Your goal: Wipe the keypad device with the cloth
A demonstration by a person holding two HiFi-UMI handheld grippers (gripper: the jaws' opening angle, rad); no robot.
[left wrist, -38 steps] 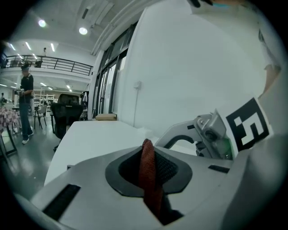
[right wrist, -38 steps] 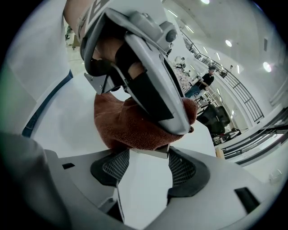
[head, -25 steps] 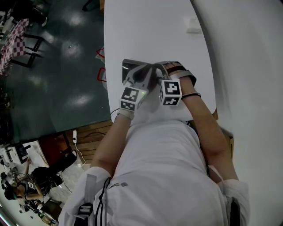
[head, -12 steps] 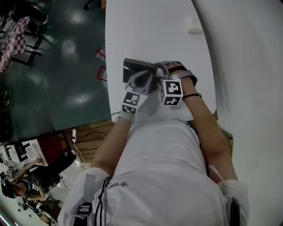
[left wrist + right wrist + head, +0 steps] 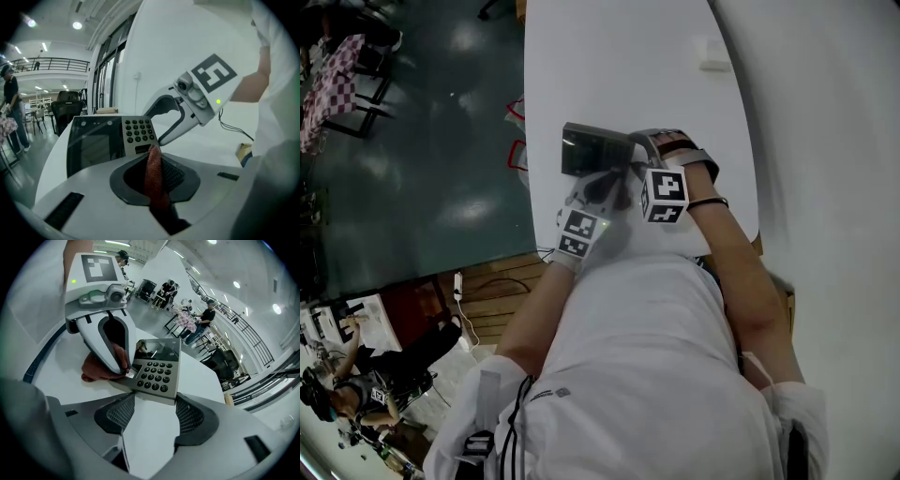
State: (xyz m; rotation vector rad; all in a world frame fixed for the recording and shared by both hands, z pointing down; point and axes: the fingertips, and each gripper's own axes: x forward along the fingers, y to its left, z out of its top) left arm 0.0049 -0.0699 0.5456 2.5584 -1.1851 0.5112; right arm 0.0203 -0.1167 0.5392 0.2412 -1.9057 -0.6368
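Observation:
The keypad device point(image 5: 592, 150), grey with a dark screen and black keys, lies on the white table point(image 5: 628, 66). My right gripper point(image 5: 152, 401) has the device point(image 5: 157, 369) by its near end, one pad against each side. My left gripper point(image 5: 152, 157) is shut on a red-brown cloth point(image 5: 153, 176), which hangs between the jaws just short of the keys point(image 5: 138, 130). In the right gripper view the cloth point(image 5: 96, 369) bunches on the table against the device's left side, under the left gripper point(image 5: 105, 333). From above, the left gripper point(image 5: 595, 185) sits just nearer to me than the device.
A small white block point(image 5: 712, 54) lies far up the table. The table's left edge point(image 5: 528, 141) drops to a dark floor. A cable point(image 5: 232, 131) and a small box point(image 5: 243, 151) lie near my body. People and chairs are far off.
My left gripper has drawn back toward me with the cloth, uncovering more of the device's screen. The right gripper and the device have stayed put.

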